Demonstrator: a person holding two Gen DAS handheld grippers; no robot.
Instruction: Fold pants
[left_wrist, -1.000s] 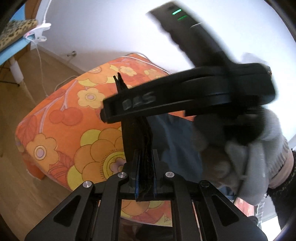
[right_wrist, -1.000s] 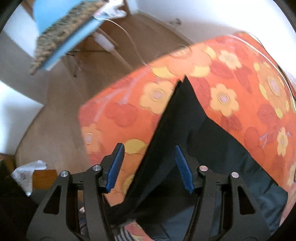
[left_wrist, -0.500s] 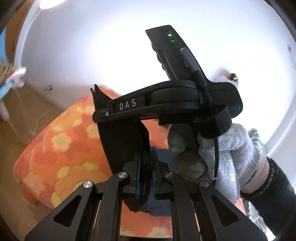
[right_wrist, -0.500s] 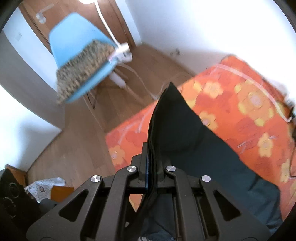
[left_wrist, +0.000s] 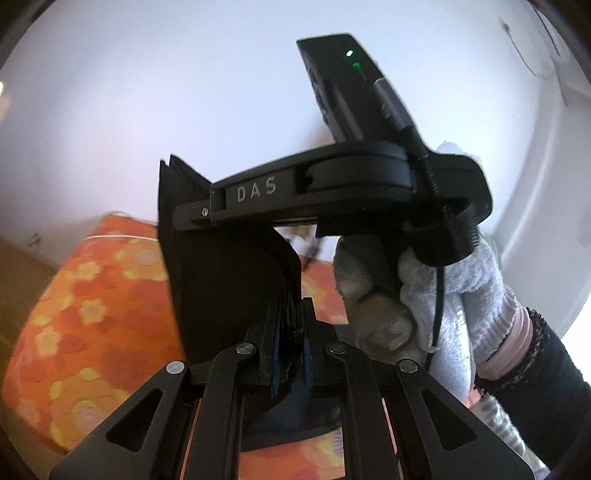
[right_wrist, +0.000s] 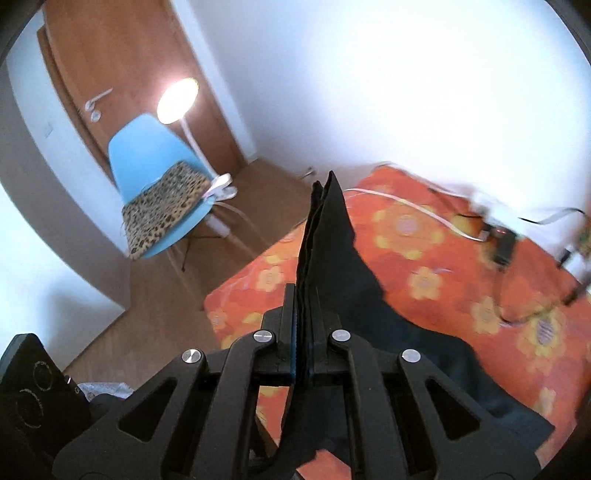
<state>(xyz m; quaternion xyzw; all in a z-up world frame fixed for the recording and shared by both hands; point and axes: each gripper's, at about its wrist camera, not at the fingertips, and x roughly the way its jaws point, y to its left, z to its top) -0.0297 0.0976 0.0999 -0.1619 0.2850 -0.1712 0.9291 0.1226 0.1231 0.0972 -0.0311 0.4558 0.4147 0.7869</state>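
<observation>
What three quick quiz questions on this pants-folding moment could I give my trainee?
1. True or false: both grippers are shut on the pants.
2. Which is in the left wrist view besides the left gripper? A) the blue chair B) the right gripper C) a lamp
3. What lies under the hanging cloth?

Key
1. True: the left gripper and the right gripper each pinch dark cloth between the pads.
2. B: the right gripper, held in a gloved hand. The chair and lamp show only in the right wrist view.
3. The orange flowered cover.
</observation>
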